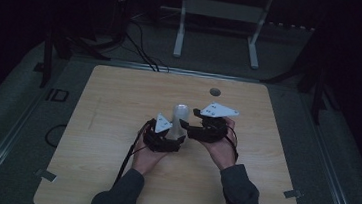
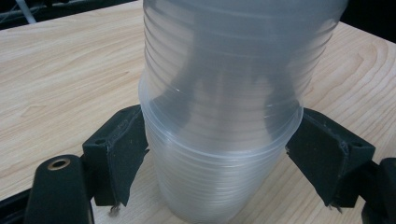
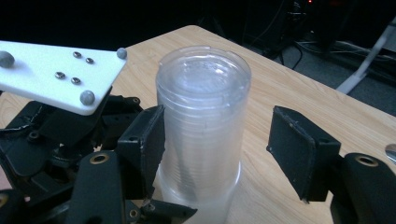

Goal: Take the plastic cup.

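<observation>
Standing upside down near the middle of the wooden bench [image 1: 118, 106]: a stack of clear plastic cups [image 1: 179, 119], closed bottoms up, wide rims down.

Closing in on it from the person's left: the left hand-held gripper [image 1: 178, 134], gripping the lower part of the stack. In the left gripper view, both black jaws pressing against the ribbed walls of the cups [image 2: 219, 130] just beneath a protruding rim, one on each side, with the left hand-held gripper [image 2: 219, 158] clenched on the stack.

Hovering at the stack from the person's right: the right hand-held gripper [image 1: 192, 123], resting in the right hand [image 1: 222, 151], grey three-cornered plate on top. In the right gripper view, the right hand-held gripper [image 3: 217, 149] spread wide around the cups [image 3: 203, 116]; one jaw lying right beside the wall, possibly touching, the other standing clearly apart, so released rather than gripping. Also showing there, at left, the white plate of the left hand-held gripper [image 3: 56, 74].

Cradling the left hand-held gripper from below: the left hand [image 1: 146, 156], dark sleeve trailing toward the near edge.

Sitting behind the stack, toward the far edge: a small round hole [image 1: 214, 91] in the bench top.
</observation>
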The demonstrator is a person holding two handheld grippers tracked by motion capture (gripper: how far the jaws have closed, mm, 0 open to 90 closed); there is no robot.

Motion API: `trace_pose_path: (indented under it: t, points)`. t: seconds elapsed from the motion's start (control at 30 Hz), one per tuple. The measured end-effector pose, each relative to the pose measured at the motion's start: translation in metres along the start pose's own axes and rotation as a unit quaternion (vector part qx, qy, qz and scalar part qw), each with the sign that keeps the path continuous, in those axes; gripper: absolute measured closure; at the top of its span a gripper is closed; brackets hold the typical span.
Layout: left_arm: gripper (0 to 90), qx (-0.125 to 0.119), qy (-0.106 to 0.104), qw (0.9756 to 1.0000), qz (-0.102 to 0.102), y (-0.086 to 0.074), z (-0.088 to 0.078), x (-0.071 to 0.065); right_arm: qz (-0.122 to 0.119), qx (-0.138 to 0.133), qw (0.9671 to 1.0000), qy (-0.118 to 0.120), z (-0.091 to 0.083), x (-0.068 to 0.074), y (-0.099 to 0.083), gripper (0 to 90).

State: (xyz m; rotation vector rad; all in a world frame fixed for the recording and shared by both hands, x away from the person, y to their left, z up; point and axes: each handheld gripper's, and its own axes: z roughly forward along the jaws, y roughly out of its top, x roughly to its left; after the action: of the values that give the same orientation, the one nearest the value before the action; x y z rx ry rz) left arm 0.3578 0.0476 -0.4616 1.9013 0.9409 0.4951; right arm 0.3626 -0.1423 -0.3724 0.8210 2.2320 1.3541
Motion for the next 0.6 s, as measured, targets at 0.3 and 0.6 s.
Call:
trace_pose_path:
  t: [0.3, 0.6]
  points:
    - [21.0, -0.004, 0.003, 1.0, 0.001, -0.001, 0.0, -0.001, -0.006, 0.001, 0.9999, 0.01, 0.011, 0.004, 0.008, 34.6]
    - [21.3, -0.004, 0.007, 0.9999, 0.008, -0.003, 0.0, -0.002, 0.003, -0.001, 0.9998, 0.017, 0.026, 0.003, 0.01, 33.3]
